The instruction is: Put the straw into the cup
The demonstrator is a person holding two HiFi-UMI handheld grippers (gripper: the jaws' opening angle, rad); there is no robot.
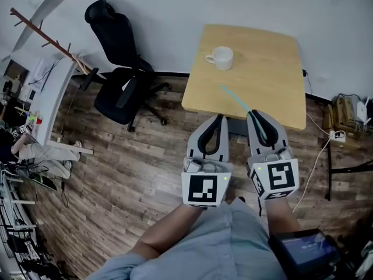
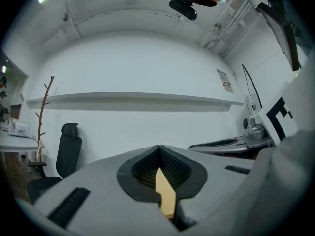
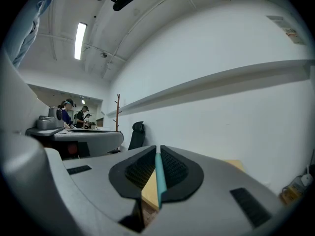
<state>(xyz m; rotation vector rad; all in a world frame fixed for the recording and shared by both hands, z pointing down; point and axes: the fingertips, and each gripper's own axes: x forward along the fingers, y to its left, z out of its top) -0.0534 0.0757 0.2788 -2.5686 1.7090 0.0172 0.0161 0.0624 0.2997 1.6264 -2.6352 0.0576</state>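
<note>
A white cup stands on the far left part of a light wooden table. My right gripper is shut on a teal straw, which sticks out forward and left over the table's near edge, well short of the cup. In the right gripper view the straw runs as a thin teal line between the closed pads of the right gripper. My left gripper hangs just left of it, off the table's front edge. In its own view the left gripper is shut with nothing held.
A black office chair stands on the wooden floor left of the table. Cables and a power strip lie on the floor at the right. A wooden coat rack and a white desk are at the far left.
</note>
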